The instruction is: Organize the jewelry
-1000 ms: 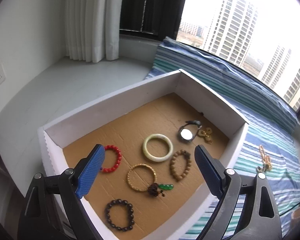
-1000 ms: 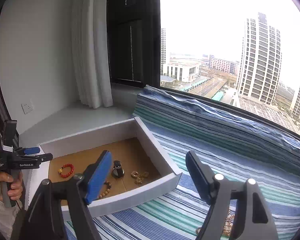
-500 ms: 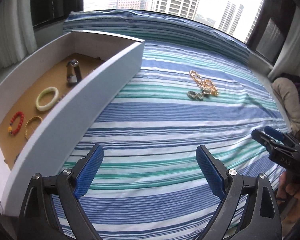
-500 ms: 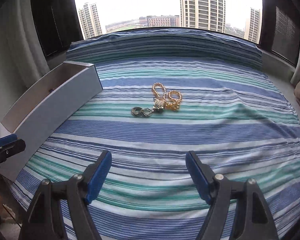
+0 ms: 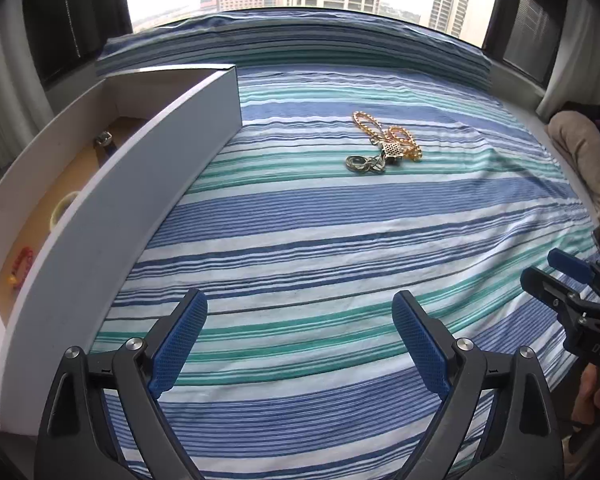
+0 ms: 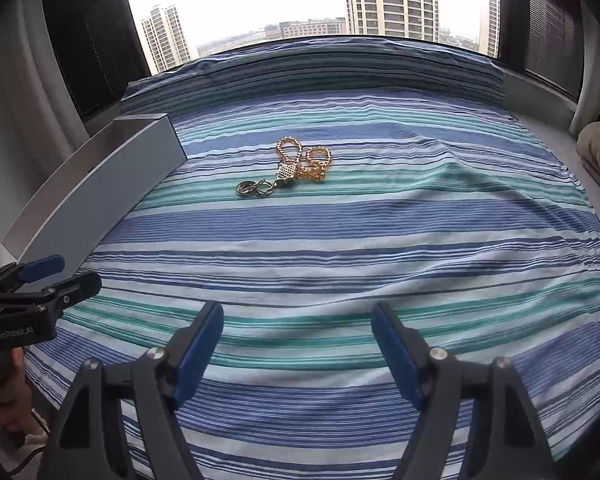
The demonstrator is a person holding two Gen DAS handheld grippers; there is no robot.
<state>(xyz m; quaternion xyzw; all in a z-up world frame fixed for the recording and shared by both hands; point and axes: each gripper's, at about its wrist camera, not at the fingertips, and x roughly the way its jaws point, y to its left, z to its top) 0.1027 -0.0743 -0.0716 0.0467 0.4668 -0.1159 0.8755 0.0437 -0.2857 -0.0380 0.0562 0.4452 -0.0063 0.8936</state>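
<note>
While both grippers hang over the striped bedspread (image 5: 340,232), the white box (image 5: 112,208) sits at its left edge, its brown cardboard floor only partly seen past the near wall. Inside it, from the left wrist view, a red bead bracelet (image 5: 22,260) lies nearest, a pale green bangle (image 5: 62,209) sits further along, and a dark watch-like piece (image 5: 104,140) lies toward the far end. The rest of the floor is hidden by the wall.

Outside the box, well apart from it on the bedspread, a tangle of gold chain (image 6: 304,158) lies touching a small latticed charm (image 6: 286,172) and a pair of silver rings (image 6: 252,189).

The left gripper (image 5: 300,340) has its jaws wide with nothing between them. The right gripper (image 6: 296,350) is likewise spread wide and empty, near the front edge of the bedspread and well short of the chain.
</note>
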